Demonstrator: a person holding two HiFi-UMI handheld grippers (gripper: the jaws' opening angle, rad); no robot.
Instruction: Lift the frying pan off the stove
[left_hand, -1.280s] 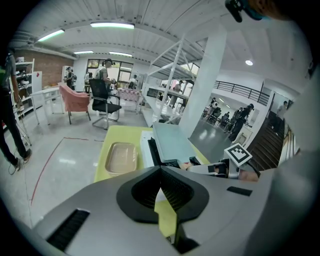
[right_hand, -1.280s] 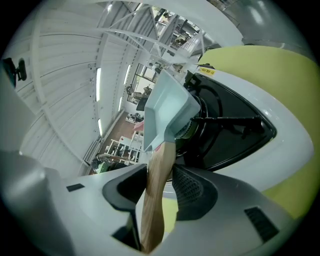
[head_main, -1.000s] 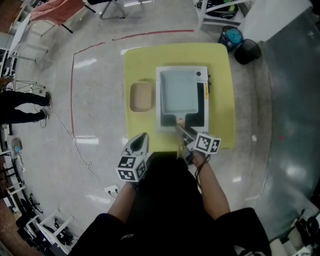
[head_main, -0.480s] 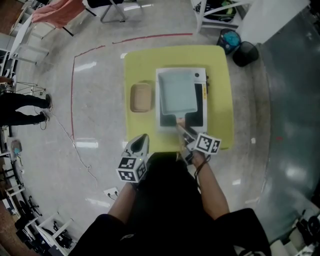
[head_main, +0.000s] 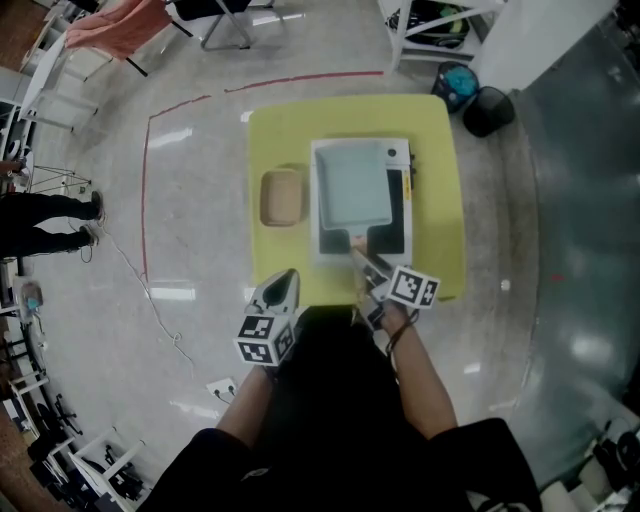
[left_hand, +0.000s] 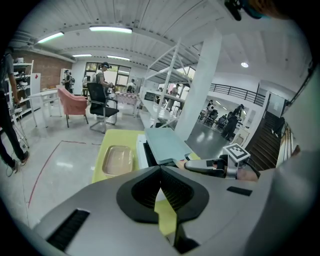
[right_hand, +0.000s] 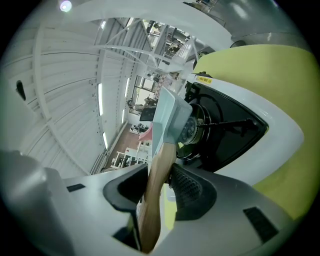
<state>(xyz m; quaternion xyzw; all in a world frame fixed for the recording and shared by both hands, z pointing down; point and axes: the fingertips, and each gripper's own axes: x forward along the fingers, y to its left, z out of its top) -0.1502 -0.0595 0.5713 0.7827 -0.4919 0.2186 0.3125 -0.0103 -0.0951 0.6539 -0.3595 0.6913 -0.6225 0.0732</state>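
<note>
A pale blue-grey rectangular frying pan (head_main: 352, 185) sits over the white tabletop stove (head_main: 318, 250) on the yellow table (head_main: 280, 125). Its wooden handle (right_hand: 157, 165) runs back between the jaws of my right gripper (head_main: 372, 275), which is shut on it. In the right gripper view the pan (right_hand: 167, 115) lies close over the black burner (right_hand: 197, 130); whether it touches the grate I cannot tell. My left gripper (head_main: 285, 280) hovers at the table's near left corner, shut and empty. In the left gripper view its tips (left_hand: 161, 170) meet, with the pan (left_hand: 167, 144) ahead.
A tan tray (head_main: 281, 195) lies on the table left of the stove. Two round bins (head_main: 493, 103) stand on the floor past the table's far right corner. A person (head_main: 40, 215) stands at the far left. A red line (head_main: 145, 180) marks the floor.
</note>
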